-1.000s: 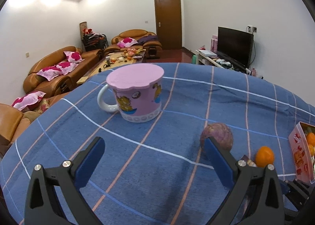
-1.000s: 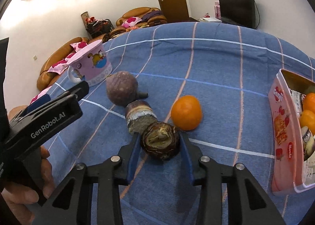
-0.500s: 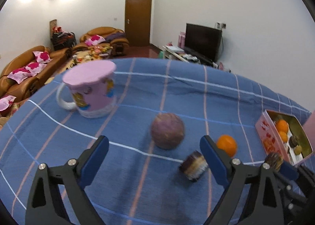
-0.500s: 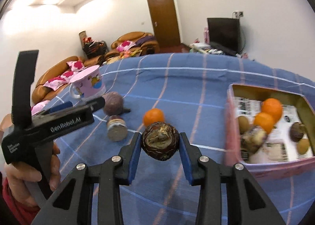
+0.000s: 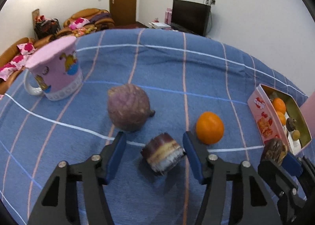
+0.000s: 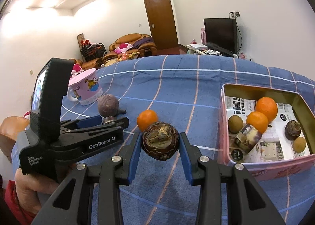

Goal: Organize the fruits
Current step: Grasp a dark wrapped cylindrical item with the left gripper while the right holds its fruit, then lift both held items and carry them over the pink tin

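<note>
Between the blue pads of the right gripper (image 6: 159,144) sits a brown bulb (image 6: 159,143), clamped tight and held up off the blue checked cloth (image 6: 177,91), just left of the pink tin (image 6: 223,126) with oranges and other fruit in it. The left gripper (image 5: 154,153) is spread wide around a cut purple chunk (image 5: 163,154) lying on the cloth, not touching it. An orange (image 5: 209,127) and a round purple fruit (image 5: 128,113) sit nearby, pink mug (image 5: 57,73) further back.

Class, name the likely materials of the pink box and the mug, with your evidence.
Pink box: probably tin-plate metal, since its inner walls show a brassy gold sheen under printed pink outsides. Mug: likely glazed ceramic, with a glossy white handle and cartoon print.
</note>
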The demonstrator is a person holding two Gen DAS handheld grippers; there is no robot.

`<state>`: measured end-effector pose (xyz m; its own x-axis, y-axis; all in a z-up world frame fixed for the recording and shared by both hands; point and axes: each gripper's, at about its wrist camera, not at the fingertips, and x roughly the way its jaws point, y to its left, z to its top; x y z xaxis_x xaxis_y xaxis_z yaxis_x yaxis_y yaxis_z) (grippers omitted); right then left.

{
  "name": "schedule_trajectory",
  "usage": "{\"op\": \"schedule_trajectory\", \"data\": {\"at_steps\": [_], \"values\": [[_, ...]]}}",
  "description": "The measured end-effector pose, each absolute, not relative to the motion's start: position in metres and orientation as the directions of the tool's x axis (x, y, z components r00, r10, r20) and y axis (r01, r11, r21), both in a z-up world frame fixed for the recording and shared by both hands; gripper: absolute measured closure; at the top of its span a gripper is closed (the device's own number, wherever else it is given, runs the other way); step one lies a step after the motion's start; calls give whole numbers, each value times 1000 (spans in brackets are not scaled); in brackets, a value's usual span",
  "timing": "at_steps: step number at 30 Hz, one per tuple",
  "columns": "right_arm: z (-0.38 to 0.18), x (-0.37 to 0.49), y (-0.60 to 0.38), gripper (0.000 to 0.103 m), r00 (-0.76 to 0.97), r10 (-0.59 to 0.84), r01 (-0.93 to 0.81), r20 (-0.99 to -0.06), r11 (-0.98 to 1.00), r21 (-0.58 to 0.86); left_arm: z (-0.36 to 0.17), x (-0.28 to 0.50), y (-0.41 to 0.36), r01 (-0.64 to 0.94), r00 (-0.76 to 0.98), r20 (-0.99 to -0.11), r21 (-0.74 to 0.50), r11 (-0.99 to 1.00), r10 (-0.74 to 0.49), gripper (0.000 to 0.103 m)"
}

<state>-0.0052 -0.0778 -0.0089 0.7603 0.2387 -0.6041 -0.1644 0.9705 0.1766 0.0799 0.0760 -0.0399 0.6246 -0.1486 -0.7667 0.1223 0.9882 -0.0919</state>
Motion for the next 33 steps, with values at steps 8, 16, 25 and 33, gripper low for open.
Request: {"op": "schedule_trajectory", "data": {"at_steps": [8, 16, 25, 33], "values": [[-7, -10, -75, 63, 782, 218, -157, -584, 976, 153, -39, 74, 77, 123, 623, -768, -91, 988, -149, 62], [6, -26, -71, 63, 866, 133, -122, -482, 991, 55, -8, 36, 75, 47, 815, -578, 5, 999, -35, 62], [10, -35, -64, 63, 897, 104, -115, -429, 993, 0, 3, 31, 73, 0, 875, -483, 81, 997, 39, 62], [10, -38, -65, 63, 898, 101, -110, -428, 994, 4, 0, 23, 76, -20, 880, -473, 64, 998, 47, 62]]}}
